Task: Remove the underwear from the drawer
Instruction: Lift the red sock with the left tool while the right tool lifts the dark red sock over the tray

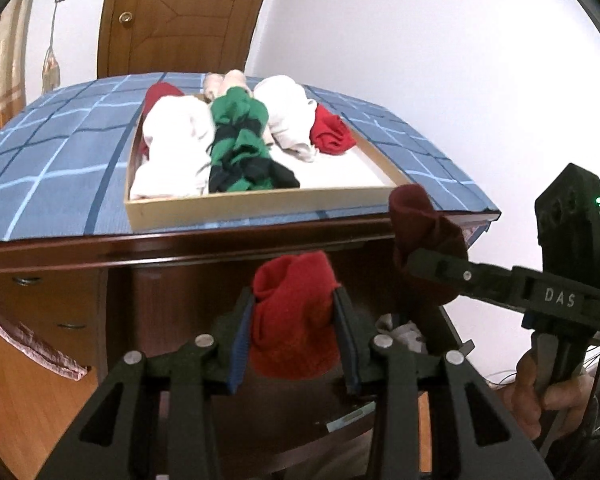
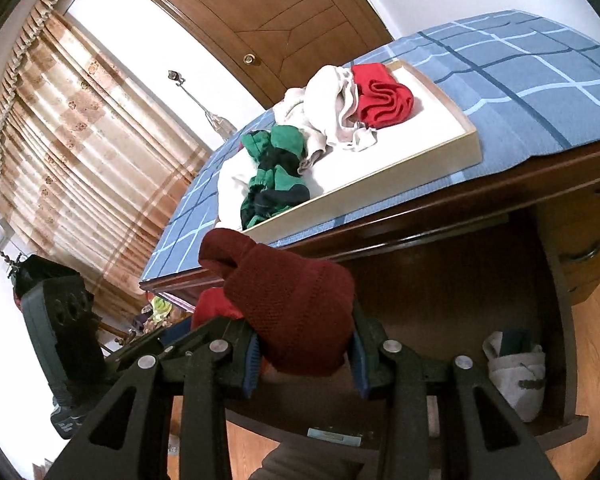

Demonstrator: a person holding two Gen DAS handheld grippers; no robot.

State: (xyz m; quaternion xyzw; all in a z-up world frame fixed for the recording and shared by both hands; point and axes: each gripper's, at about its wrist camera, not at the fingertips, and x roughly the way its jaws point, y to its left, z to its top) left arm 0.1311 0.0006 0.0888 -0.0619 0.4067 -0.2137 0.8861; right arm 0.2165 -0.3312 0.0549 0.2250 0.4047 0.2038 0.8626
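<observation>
I see a home bedroom: wooden door (image 1: 180,12), patterned curtains (image 2: 72,152), dresser (image 1: 60,280) with folded clothes.

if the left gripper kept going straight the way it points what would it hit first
Likely the dark wooden front of the desk just under the blue cloth, though depth is unclear. The left gripper, shut on a red garment, points below the tray.
</observation>
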